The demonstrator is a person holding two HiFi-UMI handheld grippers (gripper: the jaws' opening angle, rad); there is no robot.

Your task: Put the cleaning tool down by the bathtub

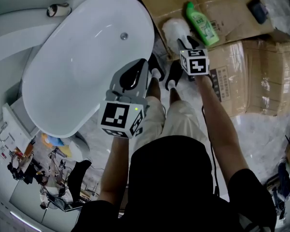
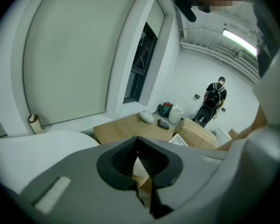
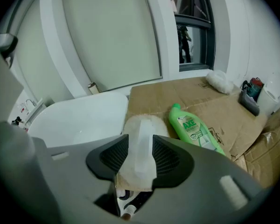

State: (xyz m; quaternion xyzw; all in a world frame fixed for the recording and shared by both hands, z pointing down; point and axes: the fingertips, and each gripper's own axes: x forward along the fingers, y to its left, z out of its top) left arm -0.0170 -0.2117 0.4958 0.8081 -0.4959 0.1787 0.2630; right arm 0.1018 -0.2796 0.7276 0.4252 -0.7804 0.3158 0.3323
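The cleaning tool (image 1: 175, 30), a white fluffy pad with a flat white handle strip, lies on the flattened cardboard (image 1: 232, 11) right beside the white bathtub (image 1: 82, 57). In the right gripper view the tool's strip (image 3: 142, 139) runs between the jaws of my right gripper (image 3: 140, 143). The jaws stand wide, and I see no squeeze on the strip. In the head view the right gripper (image 1: 187, 43) hovers just behind the pad. My left gripper (image 1: 137, 72) hangs over the tub's near rim, its jaws together and empty. Its own view shows its pads (image 2: 144, 162) meeting at the tips.
A green detergent bottle (image 1: 202, 24) lies on the cardboard to the right of the pad. A cardboard box (image 1: 256, 76) stands farther right. The person's shoes (image 1: 164, 71) stand by the tub. A white cloth (image 3: 219, 80) and a dark object (image 1: 257, 9) lie farther back.
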